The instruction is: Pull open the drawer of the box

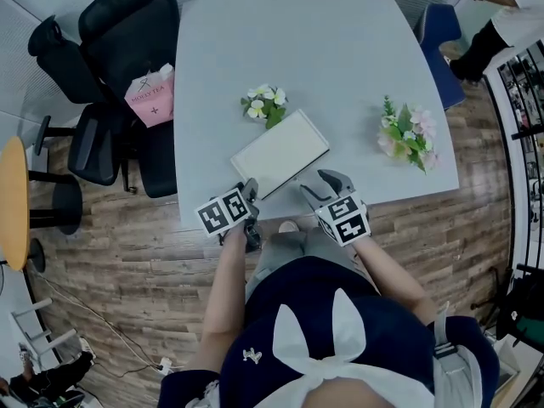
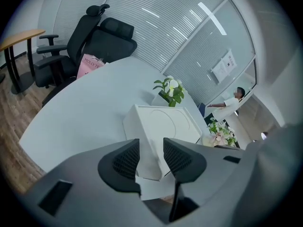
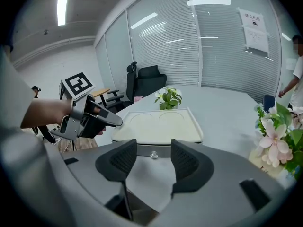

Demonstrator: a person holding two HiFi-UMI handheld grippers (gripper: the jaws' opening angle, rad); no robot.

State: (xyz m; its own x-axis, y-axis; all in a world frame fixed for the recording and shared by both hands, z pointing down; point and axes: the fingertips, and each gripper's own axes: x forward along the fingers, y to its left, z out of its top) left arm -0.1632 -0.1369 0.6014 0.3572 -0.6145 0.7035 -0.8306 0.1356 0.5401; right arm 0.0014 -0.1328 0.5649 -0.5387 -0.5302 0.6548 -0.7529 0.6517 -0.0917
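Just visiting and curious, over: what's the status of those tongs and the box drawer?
Left tongs open at the box corner. Right tongs open, lined up on the knob, short of it. Drawer shut. Path to knob clear.

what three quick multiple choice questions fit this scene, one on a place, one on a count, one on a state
1. Where is the pink bag? A on the floor; B on a shelf; C on the black chair.
2. How many flower bunches stand on the table? A one; B two; C four.
3. The right claw is: A open, short of the knob; B shut on the knob; C shut on a flower.
Answers: C, it rests on the chair's seat; B, one beyond the box, one at the table's right; A, its jaws stand apart with the knob ahead.
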